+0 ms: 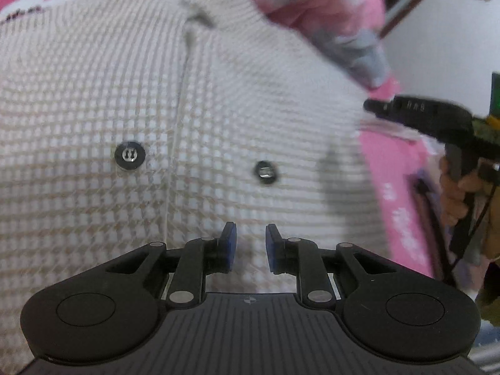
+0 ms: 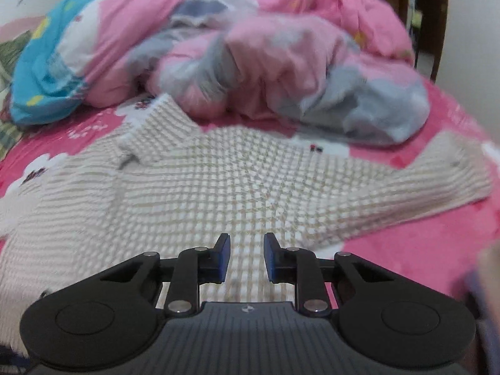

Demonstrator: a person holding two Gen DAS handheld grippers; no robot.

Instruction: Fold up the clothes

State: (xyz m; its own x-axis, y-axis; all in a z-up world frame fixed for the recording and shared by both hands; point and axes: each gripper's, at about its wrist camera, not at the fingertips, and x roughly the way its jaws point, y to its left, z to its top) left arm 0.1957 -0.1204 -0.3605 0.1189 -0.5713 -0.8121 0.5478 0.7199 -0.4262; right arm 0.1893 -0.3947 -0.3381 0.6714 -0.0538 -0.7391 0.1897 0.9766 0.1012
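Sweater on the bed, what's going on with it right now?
A person holds two grippers over a cream knit sweater spread on a pink bedsheet. The left gripper and right gripper are both open, gripping nothing. One sleeve lies stretched out sideways; no fold is visible. A rumpled quilt sits behind.

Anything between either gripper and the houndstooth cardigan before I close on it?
Nothing visible. The left gripper and right gripper both hang open directly over the cardigan. The crumpled quilt lies beyond it, touching its far edge.
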